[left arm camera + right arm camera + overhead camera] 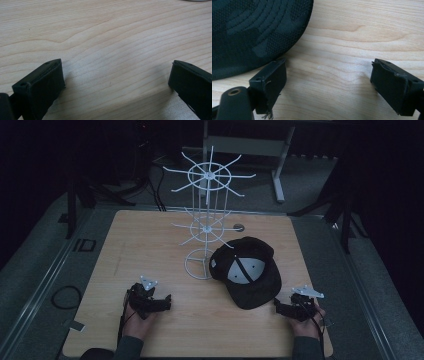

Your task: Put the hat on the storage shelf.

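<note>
A black cap (247, 270) lies upside down on the wooden table (150, 245), its pale lining facing up and its brim toward the near edge. In the right gripper view the brim (254, 32) shows at the upper left, close to the left jaw. My right gripper (279, 306) rests on the table just right of the brim, open with bare wood between its jaws (328, 72). My left gripper (167, 301) rests at the near left of the table, open over bare wood (117, 75).
A white wire display stand (206, 215) with two rings of spokes rises from a round base behind the cap. A small round hole (239, 227) sits in the tabletop behind it. A cable loop (66, 296) lies left of the table.
</note>
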Available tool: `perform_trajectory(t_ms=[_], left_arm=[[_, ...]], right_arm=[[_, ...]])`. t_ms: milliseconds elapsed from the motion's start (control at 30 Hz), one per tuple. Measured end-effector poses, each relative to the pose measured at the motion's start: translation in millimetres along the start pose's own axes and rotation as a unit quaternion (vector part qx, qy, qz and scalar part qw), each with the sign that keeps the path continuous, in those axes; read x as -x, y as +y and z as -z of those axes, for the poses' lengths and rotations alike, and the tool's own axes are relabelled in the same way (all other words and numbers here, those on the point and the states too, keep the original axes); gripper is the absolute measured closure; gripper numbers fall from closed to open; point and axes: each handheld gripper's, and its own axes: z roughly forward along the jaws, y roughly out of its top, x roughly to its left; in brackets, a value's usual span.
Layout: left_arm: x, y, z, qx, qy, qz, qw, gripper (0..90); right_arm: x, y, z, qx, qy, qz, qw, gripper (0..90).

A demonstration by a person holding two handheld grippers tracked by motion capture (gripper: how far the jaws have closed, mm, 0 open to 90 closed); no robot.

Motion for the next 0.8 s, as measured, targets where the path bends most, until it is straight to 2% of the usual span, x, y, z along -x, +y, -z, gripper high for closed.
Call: perform_trajectory(t_ms=[267, 300, 400, 533, 600, 800], left_arm=[[0.5, 1.2, -1.0, -0.001, 0.002, 0.0, 1.0, 0.1], [0.5, 1.2, -1.0, -0.001, 0.002, 0.0, 1.0, 0.1], [0.9, 1.3, -1.2, -0.001, 0.002, 0.001, 1.0, 0.1], [2.1, 1.3, -1.3, 0.0, 0.001, 0.001, 1.0, 0.1], [2.3, 1.4, -1.4, 0.0, 0.001, 0.0, 1.0, 0.1], [3.0, 1.9, -1.7, 0.0, 0.001, 0.0, 1.0, 0.1]], right_arm=[[-0.8, -0.5, 0.7, 0.002, 0.002, 0.0, 1.0, 15.1], [-1.7, -1.1, 1.1, 0.001, -0.002, -0.001, 1.0, 12.0], [-2.1, -1.7, 2.2, -0.005, 0.01, 0.009, 0.9999, 11.7], [-2.8, -0.6, 5.8, -0.01, 0.014, 0.013, 0.9998, 22.1], [-5.1, 0.0, 7.1, -0.006, 0.017, 0.007, 0.9998, 29.3], [-7.1, 6.7, 16.4, 0.015, 0.022, 0.016, 0.9995, 34.5]])
